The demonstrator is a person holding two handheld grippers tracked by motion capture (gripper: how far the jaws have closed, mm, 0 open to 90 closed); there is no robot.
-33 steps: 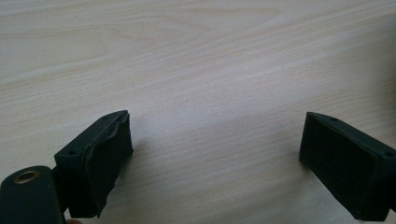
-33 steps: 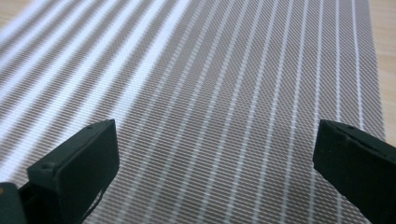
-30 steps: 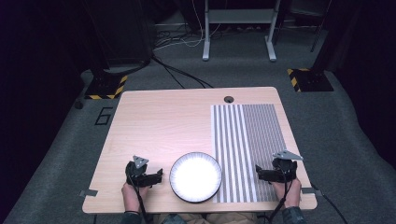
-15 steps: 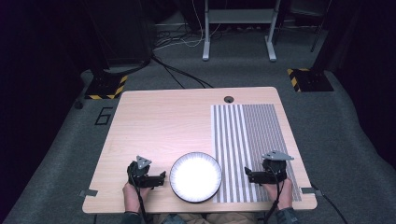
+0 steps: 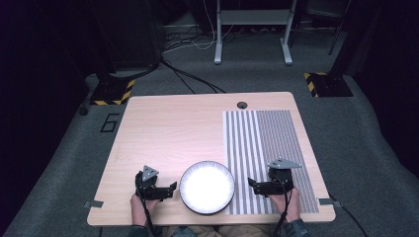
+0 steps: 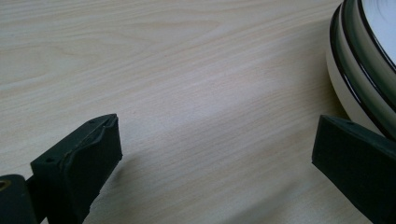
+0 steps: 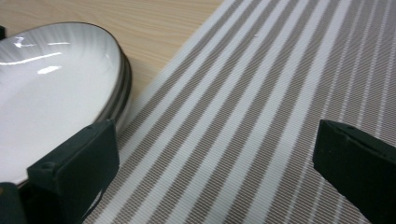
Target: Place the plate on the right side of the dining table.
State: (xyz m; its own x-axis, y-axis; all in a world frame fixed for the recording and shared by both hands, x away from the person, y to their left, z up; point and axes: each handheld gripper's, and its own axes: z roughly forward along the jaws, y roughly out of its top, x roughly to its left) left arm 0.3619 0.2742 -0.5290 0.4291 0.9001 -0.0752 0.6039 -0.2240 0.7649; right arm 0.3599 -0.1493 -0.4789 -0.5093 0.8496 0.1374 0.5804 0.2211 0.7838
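Dark grey carpet surrounded the pale wooden table (image 5: pixel 168 133), with cables trailing across the floor behind it and two yellow-and-black striped floor markers (image 5: pixel 111 92) off its far corners. On the table I counted one stack of plates (image 5: pixel 207 187), one striped placemat (image 5: pixel 267 148), and my two grippers.

From the high view the stack read as a single white disc near the front edge, but the left gripper view showed at least two dark-rimmed edges (image 6: pixel 359 60) lying one upon the other; I could not count more exactly. The stack sat on bare wood, its right rim touching or just overlapping the placemat's left edge, as the right gripper view (image 7: pixel 60 88) showed.

My left gripper (image 5: pixel 170 187) lay just beside the stack's left rim. Its jaws had just been opening and stood wide apart with only bare wood between them; one jaw was close to the plate edge, though I could not tell whether it touched.

My right gripper (image 5: pixel 251 183) hovered over the placemat, just right of the stack. Its jaws also stood wide apart and held nothing, with striped mat between them.

Most of the tabletop beyond the stack lay free, up to a small round cable hole (image 5: pixel 241 105) near the far edge. The stack sat near the front edge, between both grippers.
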